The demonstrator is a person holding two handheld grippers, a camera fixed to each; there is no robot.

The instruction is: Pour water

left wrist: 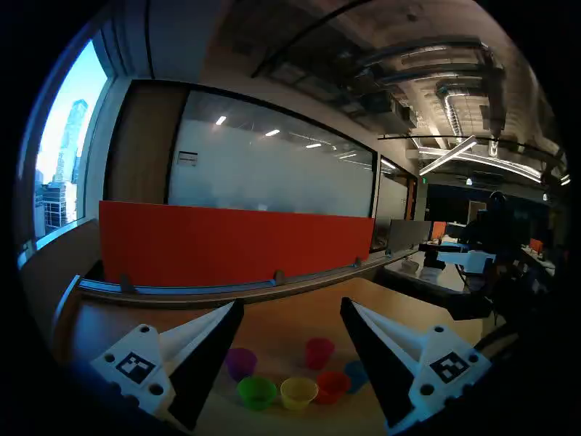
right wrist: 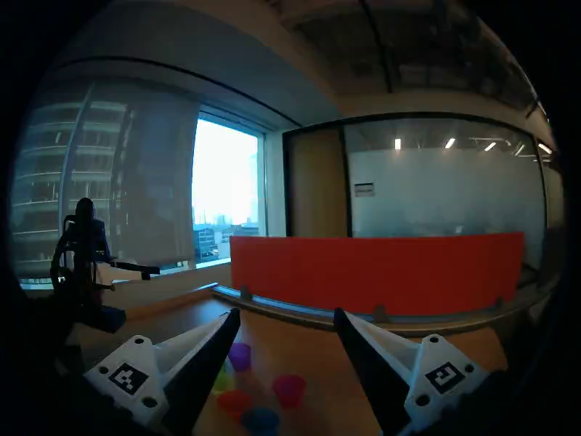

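Note:
Several small coloured cups stand in a cluster on the wooden desk point(left wrist: 290, 327). In the left gripper view they are purple point(left wrist: 240, 361), pink point(left wrist: 319, 351), green point(left wrist: 257, 391), yellow point(left wrist: 298, 392), red point(left wrist: 332, 385) and blue point(left wrist: 355, 373). My left gripper point(left wrist: 290, 303) hovers above and short of them, open and holding nothing. In the right gripper view the purple cup point(right wrist: 240, 355), pink cup point(right wrist: 289, 389), red cup point(right wrist: 234, 401) and blue cup point(right wrist: 260, 419) sit low between the fingers. My right gripper point(right wrist: 285, 312) is also open and holds nothing.
A red divider panel point(left wrist: 240, 243) point(right wrist: 378, 272) with a metal rail runs along the desk's far edge. Behind it are a frosted glass wall and a window. Dark equipment with a white part stands at the right point(left wrist: 465, 258) and at the left point(right wrist: 87, 269).

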